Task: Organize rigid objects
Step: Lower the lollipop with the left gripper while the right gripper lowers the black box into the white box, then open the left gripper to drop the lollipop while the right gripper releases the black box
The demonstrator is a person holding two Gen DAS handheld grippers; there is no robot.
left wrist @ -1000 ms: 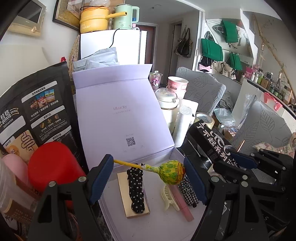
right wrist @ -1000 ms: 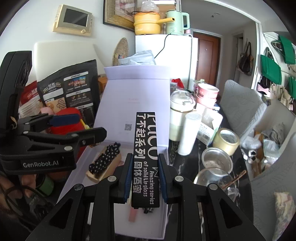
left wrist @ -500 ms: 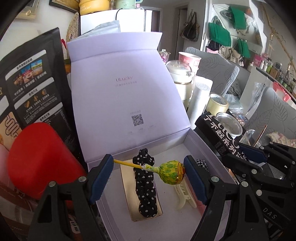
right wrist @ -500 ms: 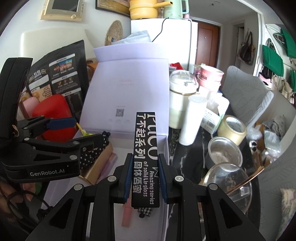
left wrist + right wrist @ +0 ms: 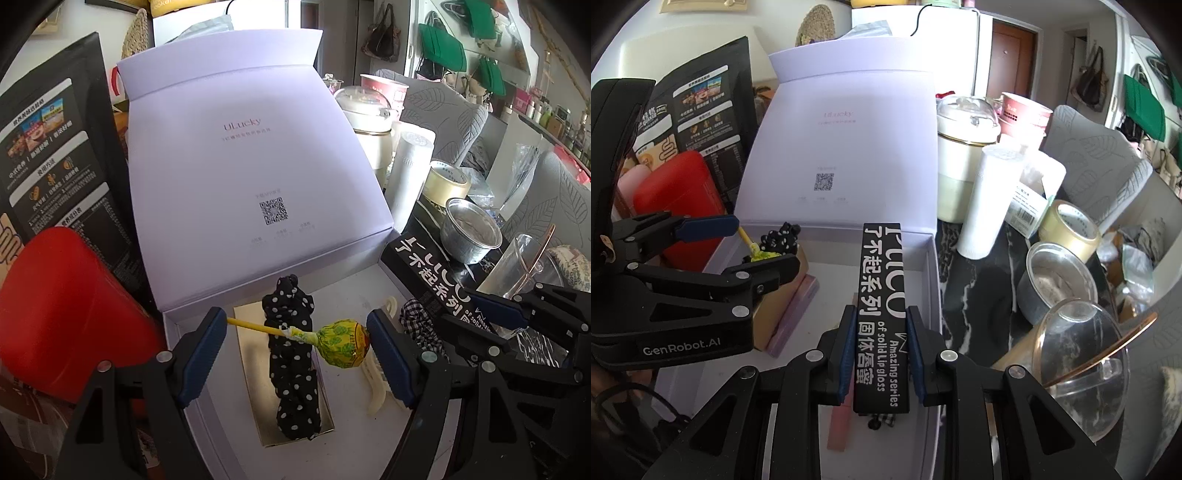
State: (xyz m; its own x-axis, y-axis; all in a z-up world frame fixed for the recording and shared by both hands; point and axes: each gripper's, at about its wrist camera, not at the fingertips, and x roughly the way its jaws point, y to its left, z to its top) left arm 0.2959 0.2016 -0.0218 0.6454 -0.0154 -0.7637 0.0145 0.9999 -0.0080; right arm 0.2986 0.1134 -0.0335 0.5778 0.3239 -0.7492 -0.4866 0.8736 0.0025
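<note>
Left wrist view: the raised lid of a lilac gift box (image 5: 255, 155) fills the centre of the frame, printed "uLucky" above a QR code. A black snack pouch (image 5: 55, 147) with white Chinese text stands at upper left, a red container (image 5: 62, 314) below it. At lower centre, the left gripper (image 5: 295, 334) holds a yellow-wrapped lollipop (image 5: 341, 341) lengthwise between widely spread blue pads, the stick end against one pad and the wrapped head against the other, above the open box tray. Beneath it a black polka-dot hair tie (image 5: 293, 365) lies on a gold card (image 5: 266, 391), with a cream hair claw (image 5: 380, 391) just beside it to the right. At right, the right gripper (image 5: 476, 314) carries a black carton (image 5: 424, 273) over the tray's right edge.

Right wrist view: at lower centre the right gripper (image 5: 881, 350) is clamped narrowly on the long black carton (image 5: 882, 314), which reads "Amazing series of solid Lip gloss" beside white Chinese characters and points over the tray toward the lid (image 5: 842, 147). At left, the left gripper (image 5: 753, 247), marked "GenRobot.AI", hangs over the tray's left side with the lollipop (image 5: 762, 254). A tape roll (image 5: 1071, 229) and a metal cup (image 5: 1056, 284) sit on the dark marble table (image 5: 979, 295) at right.
</note>
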